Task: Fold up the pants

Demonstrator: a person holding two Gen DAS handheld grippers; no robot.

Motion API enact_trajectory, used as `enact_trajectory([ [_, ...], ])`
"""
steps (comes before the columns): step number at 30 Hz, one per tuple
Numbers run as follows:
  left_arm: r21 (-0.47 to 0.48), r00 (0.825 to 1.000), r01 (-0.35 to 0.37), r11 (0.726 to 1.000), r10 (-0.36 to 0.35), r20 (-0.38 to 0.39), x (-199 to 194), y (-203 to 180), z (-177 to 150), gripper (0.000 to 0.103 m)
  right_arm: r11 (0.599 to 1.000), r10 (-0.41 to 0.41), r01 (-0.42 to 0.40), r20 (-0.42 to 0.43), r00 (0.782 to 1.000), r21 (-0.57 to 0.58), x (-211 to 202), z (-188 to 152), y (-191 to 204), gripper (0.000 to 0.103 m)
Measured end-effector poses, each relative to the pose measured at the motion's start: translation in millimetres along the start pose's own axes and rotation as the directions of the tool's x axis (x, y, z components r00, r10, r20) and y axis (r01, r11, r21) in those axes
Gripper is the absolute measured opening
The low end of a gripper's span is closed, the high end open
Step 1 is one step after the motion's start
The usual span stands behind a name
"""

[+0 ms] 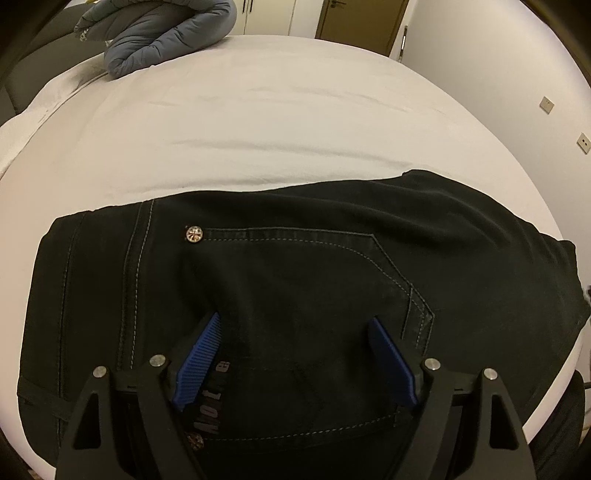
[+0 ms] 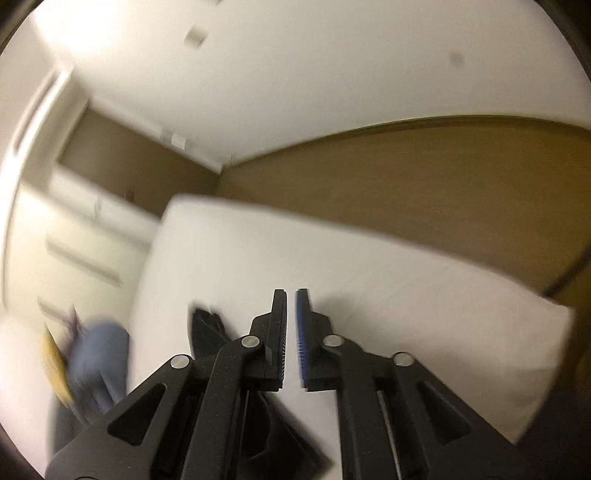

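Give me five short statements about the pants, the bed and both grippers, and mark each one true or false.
1. The black pants lie on a white bed. True.
2. The left gripper is closed tight on a fold of the fabric. False: its blue fingers stand wide apart over the pants, gripping nothing.
3. A back pocket with a metal rivet faces up. True.
4. The right gripper clamps a pant leg. False: its jaws are nearly closed with only a thin gap, and nothing sits between them.
5. A red towel sits at the far corner of the bed. False: a grey-blue padded jacket lies there.
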State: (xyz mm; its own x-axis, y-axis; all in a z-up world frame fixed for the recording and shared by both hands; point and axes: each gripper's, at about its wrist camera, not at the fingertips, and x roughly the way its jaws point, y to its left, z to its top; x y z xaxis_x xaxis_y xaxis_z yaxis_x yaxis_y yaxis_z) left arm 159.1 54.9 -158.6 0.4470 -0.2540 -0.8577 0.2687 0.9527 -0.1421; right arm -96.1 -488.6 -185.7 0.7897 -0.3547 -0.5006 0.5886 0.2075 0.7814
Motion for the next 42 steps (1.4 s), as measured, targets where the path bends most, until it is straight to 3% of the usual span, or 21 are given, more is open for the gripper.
enact_trajectory([
  [2, -0.020, 1.000, 0.002, 1.000, -0.001, 0.004, -1, -1, 1, 0.082, 0.993, 0.116, -0.116, -0.002, 0.993, -0.016, -14, -12, 17, 0.008],
  [3, -0.030, 1.000, 0.003, 1.000, -0.003, 0.005, -1, -1, 1, 0.082, 0.985, 0.163, -0.166, -0.056, 0.985, -0.052, -11, -28, 36, 0.008],
  [7, -0.044, 1.000, 0.008, 0.999, -0.008, -0.004, 1, -3, 6, 0.082, 0.922, 0.267, -0.343, -0.349, 0.898, -0.180, 37, -104, 127, 0.009],
  [10, -0.082, 0.999, 0.034, 0.996, -0.035, -0.004, 4, 9, 14, 0.082, 0.886, 0.262, -0.421, -0.536, 0.802, -0.197, 99, -149, 174, 0.012],
  [13, -0.078, 0.999, 0.033, 0.996, -0.033, -0.009, 6, 8, 16, 0.082, 0.924, 0.171, -0.347, -0.634, 0.754, -0.164, 159, -178, 174, 0.012],
  [15, -0.064, 0.999, 0.031, 0.997, -0.032, -0.009, 7, 9, 15, 0.082, 0.960, 0.091, -0.241, -0.649, 0.755, -0.145, 197, -185, 147, 0.000],
  [16, -0.060, 0.999, 0.033, 0.998, -0.033, -0.007, 7, 9, 15, 0.082, 0.964, 0.129, -0.248, -0.640, 0.757, -0.099, 208, -173, 133, 0.000],
  [17, -0.057, 0.999, 0.036, 0.998, -0.036, -0.006, 7, 10, 16, 0.082, 0.963, 0.153, -0.256, -0.610, 0.777, -0.085, 208, -168, 123, 0.000],
  [18, -0.055, 0.999, 0.041, 0.998, -0.041, -0.003, 7, 10, 13, 0.082, 0.965, 0.125, -0.230, -0.551, 0.825, -0.125, 199, -149, 119, 0.000],
  [19, -0.052, 0.999, 0.045, 0.998, -0.045, 0.000, 6, 9, 10, 0.082, 0.969, 0.083, -0.176, -0.446, 0.891, -0.172, 185, -123, 112, 0.000],
  [20, -0.049, 0.999, 0.046, 0.998, -0.046, 0.001, 4, 8, 6, 0.082, 0.978, 0.071, -0.139, -0.375, 0.924, -0.158, 184, -109, 97, 0.000],
  [23, -0.041, 0.999, 0.038, 0.998, -0.038, 0.004, 3, 7, 5, 0.082, 0.995, 0.072, -0.090, -0.281, 0.957, -0.052, 165, -56, 70, 0.000],
  [26, -0.053, 1.000, 0.004, 0.999, -0.004, 0.005, -4, 4, 8, 0.080, 0.976, -0.028, -0.010, -0.168, 0.985, -0.219, 129, -51, 103, 0.008],
  [27, -0.072, 1.000, 0.001, 0.997, 0.000, 0.011, -11, 0, 10, 0.080, 0.976, 0.032, -0.071, -0.186, 0.982, -0.206, 119, -57, 112, 0.008],
  [28, -0.086, 0.999, 0.022, 0.996, -0.019, 0.034, -21, -7, 14, 0.080, 0.969, 0.129, -0.174, -0.246, 0.961, -0.175, 112, -72, 122, 0.008],
  [30, -0.061, 0.996, 0.039, 0.997, -0.034, 0.086, -35, -28, 22, 0.090, 0.944, 0.199, -0.282, -0.385, 0.901, -0.172, 113, -103, 133, 0.009],
  [31, -0.048, 0.994, 0.049, 0.998, -0.045, 0.095, -36, -38, 27, 0.092, 0.931, 0.186, -0.306, -0.465, 0.866, -0.197, 119, -126, 138, 0.008],
  [35, -0.031, 0.992, 0.094, 0.995, -0.090, 0.093, -28, -77, 51, 0.092, 0.923, 0.078, -0.296, -0.634, 0.769, -0.245, 155, -207, 134, 0.005],
  [36, -0.004, 0.996, 0.039, 0.999, -0.039, 0.085, -24, -85, 55, 0.092, 0.928, 0.011, -0.250, -0.652, 0.759, -0.276, 168, -224, 127, 0.002],
  [38, 0.015, 0.996, -0.051, 0.999, 0.050, 0.067, -13, -80, 53, 0.092, 0.919, 0.039, -0.275, -0.630, 0.776, -0.282, 177, -245, 115, 0.000],
  [42, -0.073, 0.997, -0.072, 0.995, 0.074, 0.032, 0, -15, 36, 0.092, 0.907, 0.062, -0.315, -0.650, 0.758, -0.281, 159, -237, 94, 0.000],
])
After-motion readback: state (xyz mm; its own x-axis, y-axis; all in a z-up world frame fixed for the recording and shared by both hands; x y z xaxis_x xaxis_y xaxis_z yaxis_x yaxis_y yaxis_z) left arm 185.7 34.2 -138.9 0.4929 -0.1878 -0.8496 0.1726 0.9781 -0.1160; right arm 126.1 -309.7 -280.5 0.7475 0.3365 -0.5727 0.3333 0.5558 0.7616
